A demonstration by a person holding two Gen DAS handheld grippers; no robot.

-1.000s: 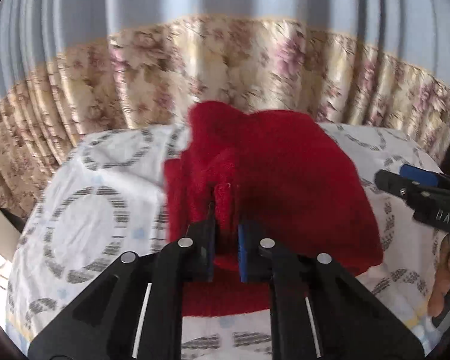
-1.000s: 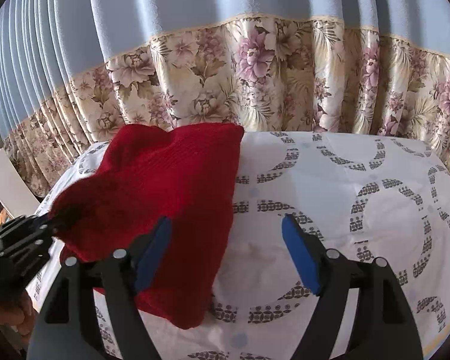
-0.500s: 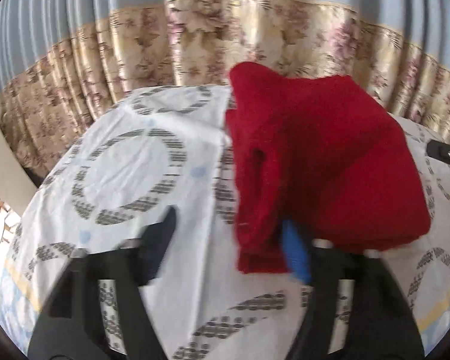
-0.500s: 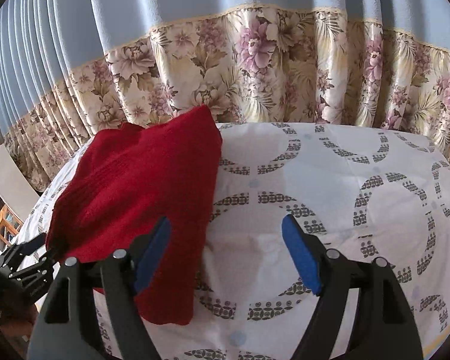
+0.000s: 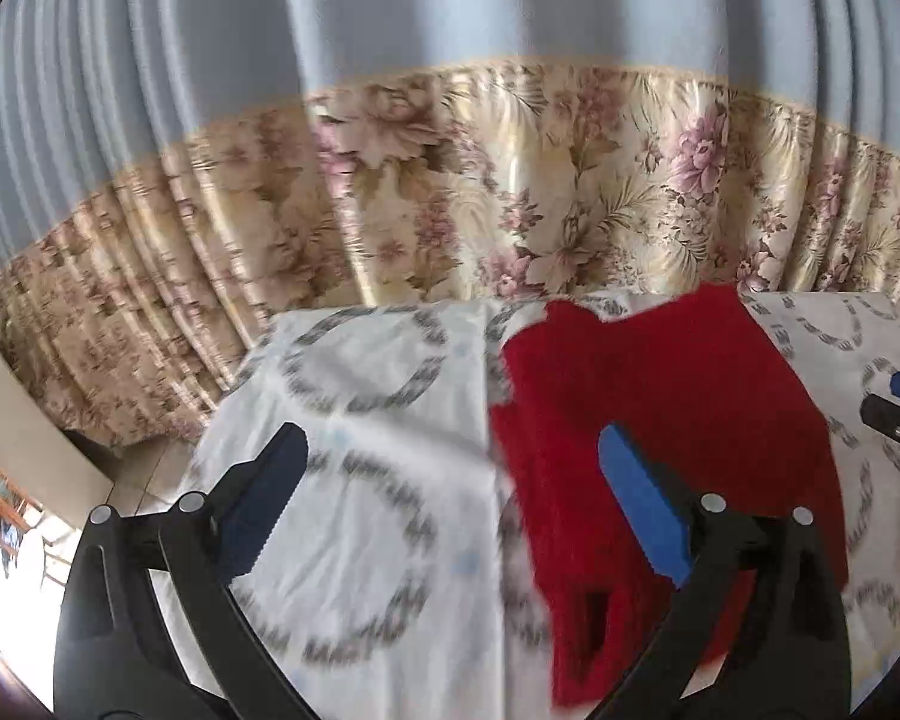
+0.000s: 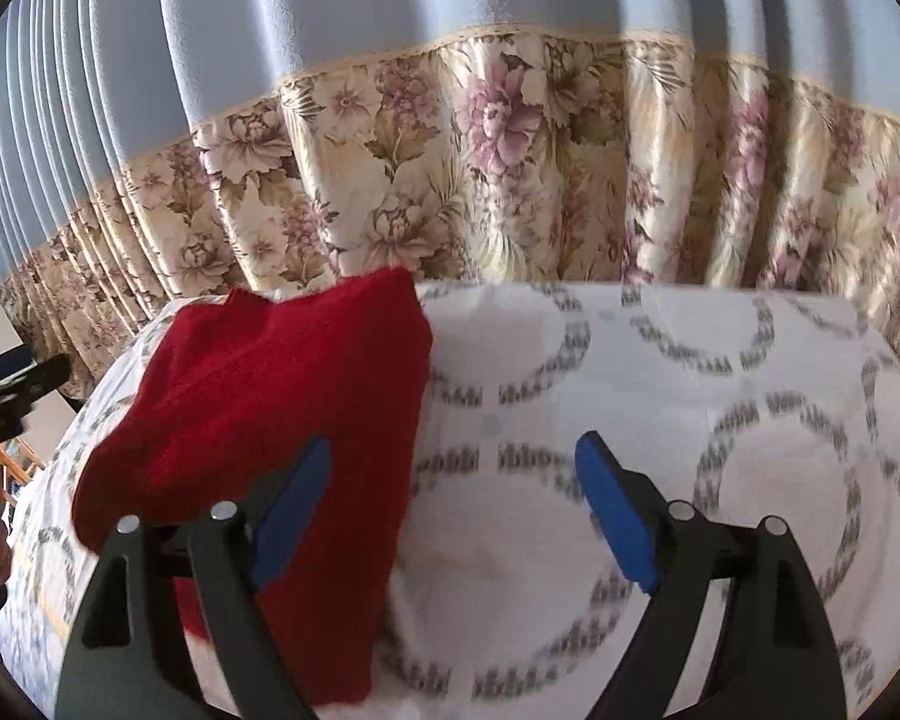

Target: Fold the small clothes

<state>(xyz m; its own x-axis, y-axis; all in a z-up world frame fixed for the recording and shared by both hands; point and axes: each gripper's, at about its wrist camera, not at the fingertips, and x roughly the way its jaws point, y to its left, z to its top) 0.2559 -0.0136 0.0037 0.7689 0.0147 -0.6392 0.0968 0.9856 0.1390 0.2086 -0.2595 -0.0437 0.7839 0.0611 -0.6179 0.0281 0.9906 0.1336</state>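
Both grippers hang with jaws spread wide and empty over a folded red garment on a patterned sheet.

Nearest in the left wrist view, the left gripper point(image 5: 453, 495) has its blue pads far apart; the red garment point(image 5: 660, 420) lies behind the right-hand pad and reaches off past that jaw's outer side, while the gap between the jaws shows only the white sheet with grey rings point(image 5: 366, 456). In the right wrist view, the right gripper point(image 6: 453, 507) is just as wide, with the red garment point(image 6: 270, 408) behind its left-hand pad and spreading outward from it, and bare sheet point(image 6: 720, 396) between and beyond the jaws. The other tool's black tip pokes in at each view's outer edge. Farthest back hangs a floral curtain point(image 6: 510, 168) topped with pale blue.
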